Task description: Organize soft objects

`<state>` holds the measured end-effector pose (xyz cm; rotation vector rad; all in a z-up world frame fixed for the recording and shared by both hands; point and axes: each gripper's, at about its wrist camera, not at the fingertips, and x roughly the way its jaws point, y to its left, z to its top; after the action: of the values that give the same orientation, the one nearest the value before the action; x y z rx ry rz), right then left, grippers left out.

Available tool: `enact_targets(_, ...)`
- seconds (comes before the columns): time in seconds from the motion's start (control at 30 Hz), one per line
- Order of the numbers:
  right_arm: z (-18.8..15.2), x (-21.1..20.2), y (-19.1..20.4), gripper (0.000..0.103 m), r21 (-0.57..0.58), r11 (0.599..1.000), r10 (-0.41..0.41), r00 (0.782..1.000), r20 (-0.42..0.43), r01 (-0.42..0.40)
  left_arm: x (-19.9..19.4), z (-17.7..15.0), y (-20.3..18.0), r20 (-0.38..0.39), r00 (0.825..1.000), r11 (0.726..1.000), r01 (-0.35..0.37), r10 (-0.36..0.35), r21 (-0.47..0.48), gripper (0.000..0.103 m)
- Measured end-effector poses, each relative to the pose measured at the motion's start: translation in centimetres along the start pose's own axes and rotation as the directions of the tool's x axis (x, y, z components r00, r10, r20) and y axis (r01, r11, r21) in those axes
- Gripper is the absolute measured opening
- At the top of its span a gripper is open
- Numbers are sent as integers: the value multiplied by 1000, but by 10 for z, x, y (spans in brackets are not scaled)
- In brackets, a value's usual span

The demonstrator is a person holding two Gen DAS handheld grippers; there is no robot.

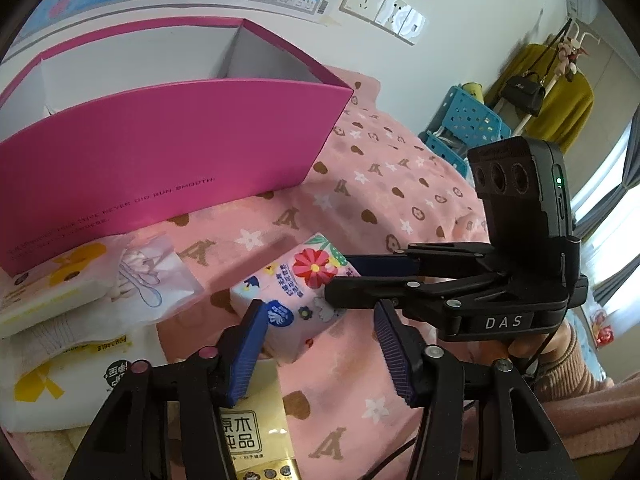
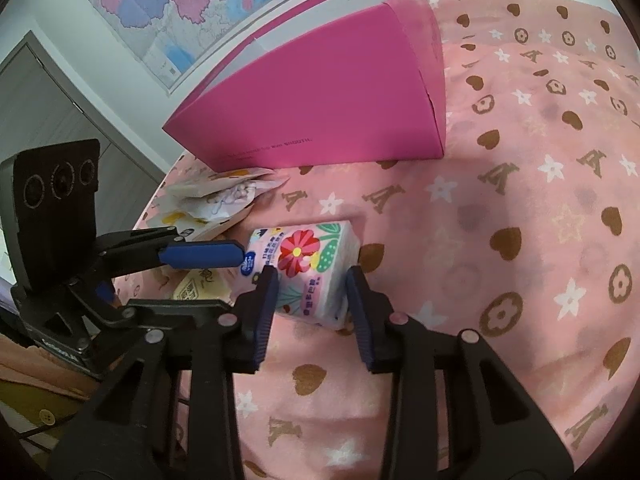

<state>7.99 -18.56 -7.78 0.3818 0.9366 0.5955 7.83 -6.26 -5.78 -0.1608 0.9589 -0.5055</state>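
Note:
A floral tissue pack [image 2: 308, 256] lies on the pink patterned bedspread [image 2: 520, 200], in front of an open pink box [image 2: 328, 112]. My right gripper [image 2: 312, 276] straddles the pack's near end, and both blue pads press its sides. In the left wrist view the pack [image 1: 296, 280] sits between the fingers of my left gripper [image 1: 320, 312]. Its left pad touches the pack's corner and its right pad stands clear, so it is open. The right gripper [image 1: 340, 280] comes in from the right onto the pack. The box [image 1: 160, 148] shows white inner compartments.
Left of the floral pack lie white-and-yellow tissue packs [image 1: 52, 280], a clear bag of cotton swabs [image 1: 148, 272] and a gold-labelled pack [image 1: 248, 432] under my left gripper. Blue stools [image 1: 472, 120] stand past the bed's edge. A sleeved hand [image 1: 560, 356] holds the right gripper.

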Motion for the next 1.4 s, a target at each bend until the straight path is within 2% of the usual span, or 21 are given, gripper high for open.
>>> enact_targets(0.1, 0, 0, -2, 36, 11, 1000, 4, 1000, 2, -4, 4, 0, 0, -9, 996, 996, -94, 94, 10, 46)
enact_targets(0.27, -1, 0, -3, 36, 11, 1000, 8, 1000, 4, -8, -5, -3, 3, 5, 998, 998, -63, 63, 7, 46)
enact_targets(0.43, 0, 1, -2, 36, 8, 1000, 13, 1000, 5, -13, -2, -5, 7, -22, 999, 1000, -27, 27, -9, 46)
enact_targets(0.73, 1, -6, 1, 37, 4, 1000, 9, 1000, 30, -9, 6, -3, 0, -39, 999, 1000, -27, 27, 0, 49)
enact_targets(0.97, -2, -2, -3, 36, 21, 1000, 11, 1000, 19, -12, 14, -1, -2, -58, 995, 996, -85, 86, 20, 52)
enact_targets(1.1, -1, -4, -2, 37, 23, 1000, 7, 999, 32, -8, 16, 2, -4, -62, 994, 996, -84, 85, 18, 53)
enact_targets(1.3, 7, -22, 6, 37, 11, 1000, 11, 996, 87, -12, 3, 7, -3, 13, 998, 998, -57, 58, -27, 53)
enact_targets(1.4, 17, -32, 13, 37, -8, 1000, 14, 993, 117, -14, -10, 15, -6, 61, 996, 998, -57, 58, -18, 53)
